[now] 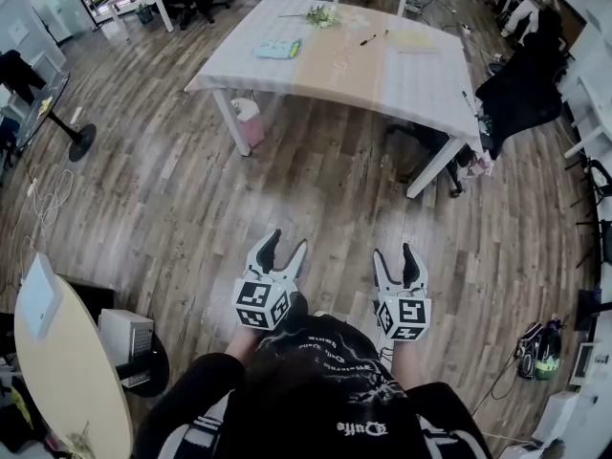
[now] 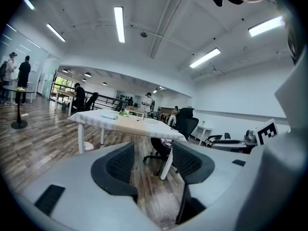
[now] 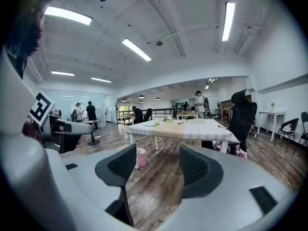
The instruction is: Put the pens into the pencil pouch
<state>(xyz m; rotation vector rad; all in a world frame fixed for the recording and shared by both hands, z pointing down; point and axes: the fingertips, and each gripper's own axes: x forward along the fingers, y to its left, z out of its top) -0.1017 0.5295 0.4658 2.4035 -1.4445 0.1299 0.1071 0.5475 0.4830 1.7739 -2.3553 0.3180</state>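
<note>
Ceiling lights (image 2: 119, 24) only in gripper views, left gripper (image 1: 289, 240), right gripper (image 1: 396, 251) agape, empty

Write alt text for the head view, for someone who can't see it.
Seen from above, a person holds the left hand-held gripper and the right hand-held gripper side by side over a wood floor, both open and empty. Ahead stands a cloth-covered table with a flat teal pouch and a dark pen on it, far from both.

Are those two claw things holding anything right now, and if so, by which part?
Nothing is held. The left gripper and the right gripper both have their jaws apart and empty.
</note>
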